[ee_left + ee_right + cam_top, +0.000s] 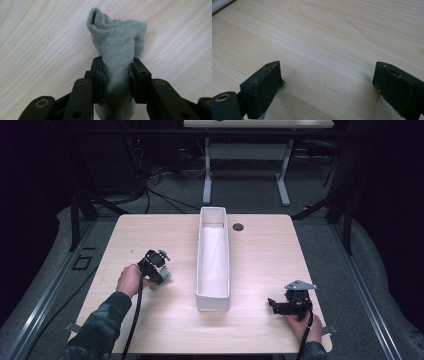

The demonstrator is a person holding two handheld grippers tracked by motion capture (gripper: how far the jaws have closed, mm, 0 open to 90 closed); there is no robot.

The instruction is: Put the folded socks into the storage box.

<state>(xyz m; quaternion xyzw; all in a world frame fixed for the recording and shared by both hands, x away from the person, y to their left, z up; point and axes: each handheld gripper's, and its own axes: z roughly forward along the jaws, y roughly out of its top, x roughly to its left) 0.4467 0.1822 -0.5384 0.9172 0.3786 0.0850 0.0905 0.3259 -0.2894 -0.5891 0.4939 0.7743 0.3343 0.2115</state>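
High view, one grey-green sock (117,45) pinched in left gripper (159,272) at centre left, one white bin (214,265) mid-frame, right gripper (280,306) lower right, jaws wide, empty.

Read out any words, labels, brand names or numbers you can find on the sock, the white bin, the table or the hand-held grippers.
None: no readable text on the grey-green sock, the white bin, the wooden table, the left hand-held gripper or the right hand-held gripper.
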